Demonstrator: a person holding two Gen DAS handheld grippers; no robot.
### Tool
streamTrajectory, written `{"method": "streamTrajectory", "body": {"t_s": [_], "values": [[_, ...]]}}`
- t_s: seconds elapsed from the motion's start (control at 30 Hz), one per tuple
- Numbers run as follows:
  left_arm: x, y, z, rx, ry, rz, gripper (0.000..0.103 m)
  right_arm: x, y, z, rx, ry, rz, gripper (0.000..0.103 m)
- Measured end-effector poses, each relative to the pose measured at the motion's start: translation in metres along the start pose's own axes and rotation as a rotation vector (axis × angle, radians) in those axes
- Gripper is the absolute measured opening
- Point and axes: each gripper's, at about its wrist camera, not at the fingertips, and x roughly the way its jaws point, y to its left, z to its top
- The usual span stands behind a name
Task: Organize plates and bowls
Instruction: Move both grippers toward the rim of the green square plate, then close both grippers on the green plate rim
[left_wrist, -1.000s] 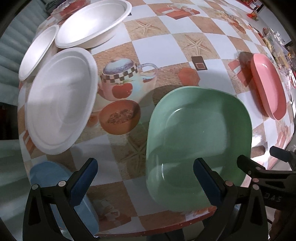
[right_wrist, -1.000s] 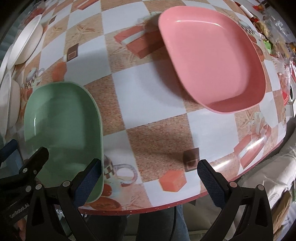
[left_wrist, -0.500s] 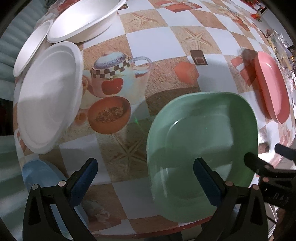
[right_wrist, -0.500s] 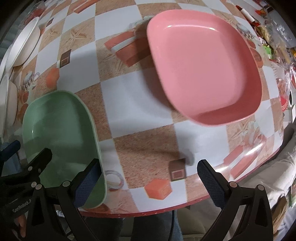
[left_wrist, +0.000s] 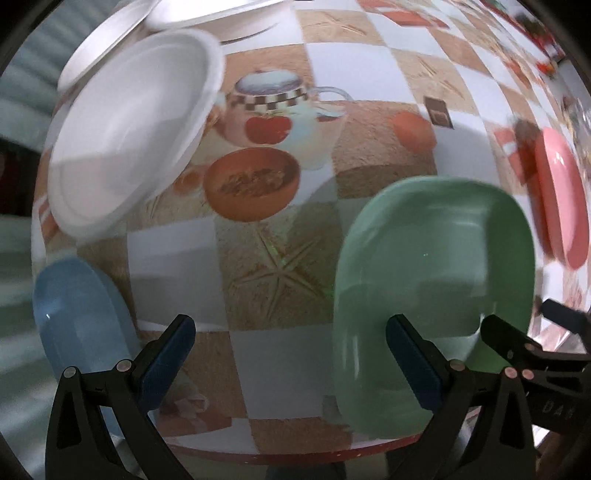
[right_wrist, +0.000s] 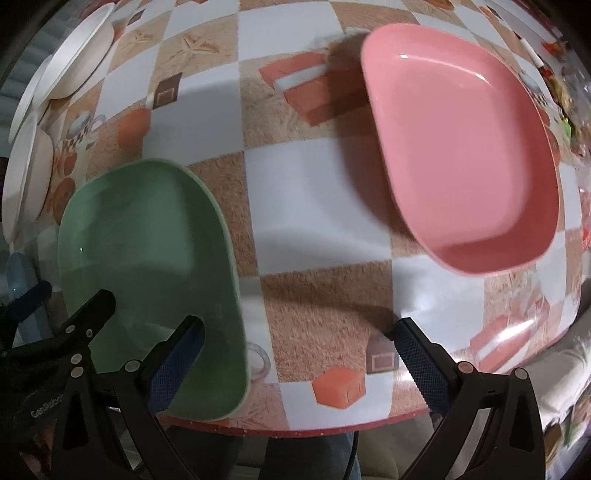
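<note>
Both grippers hang spread and empty. The left gripper has swung leftward: the green plate now sits behind its right finger, and the blue plate shows fuller. The right gripper has edged nearer the pink plate.

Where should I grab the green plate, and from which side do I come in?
Take the green plate by its raised rim at the near edge, coming in low from the table's front edge. The plate lies flat, so only the upturned lip gives the fingers something to pinch. That near edge sits right at the table edge, closest to both open grippers, left gripper and right gripper.
</note>
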Motion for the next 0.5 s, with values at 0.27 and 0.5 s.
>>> {"method": "streamTrajectory", "body": {"t_s": [0.27, 0.5], "values": [[0.014, 0.012, 0.008, -0.007, 0.011, -0.055, 0.103, -0.012, -0.020, 0.006, -0.030, -0.017, -0.018, 0.103], [0.018, 0.012, 0.011, -0.011, 0.007, -0.060, 0.103, -0.016, -0.026, 0.008, -0.036, -0.062, -0.035, 0.103]]}}
